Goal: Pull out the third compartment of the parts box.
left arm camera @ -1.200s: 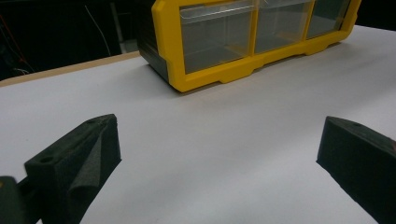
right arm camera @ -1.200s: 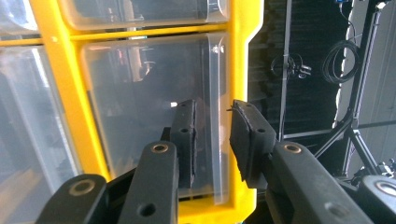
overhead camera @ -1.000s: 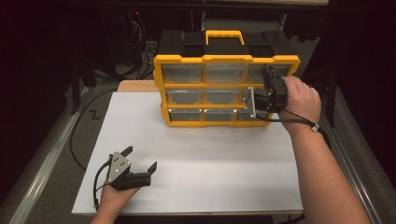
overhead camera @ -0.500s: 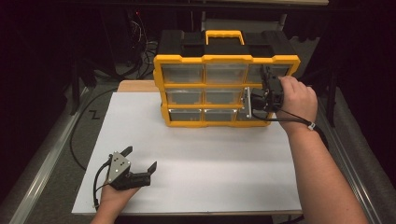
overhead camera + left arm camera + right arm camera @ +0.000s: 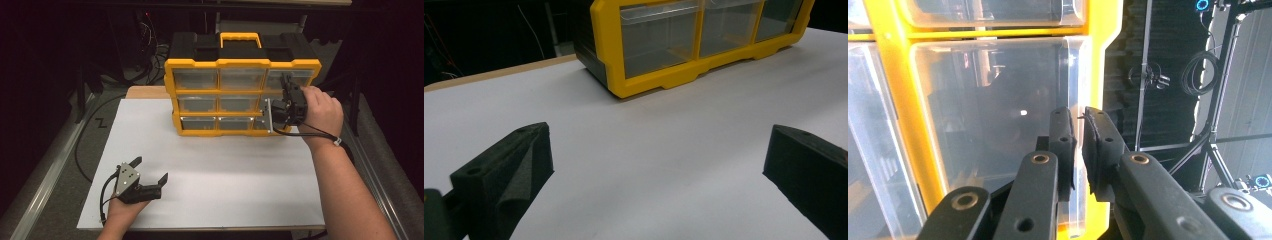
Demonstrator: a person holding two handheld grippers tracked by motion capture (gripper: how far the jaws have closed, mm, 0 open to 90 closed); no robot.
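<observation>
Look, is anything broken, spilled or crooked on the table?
Nothing stands out. The yellow drawer organizer stands upright on the white table with nothing spilled. The right tongs are pinched on a clear drawer's edge; the left tongs rest open.

Dim bkgd, bright mat, soft shadows

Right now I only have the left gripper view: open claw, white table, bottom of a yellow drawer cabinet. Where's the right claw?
Observer: The right claw is at the right-hand column of the cabinet, held in the person's right hand.
Operator: Gripping anything?
Observer: Yes, its jaws are closed on the front edge of a clear drawer.
Operator: What's on the cabinet top?
Observer: It's black, with a yellow carry handle.
</observation>
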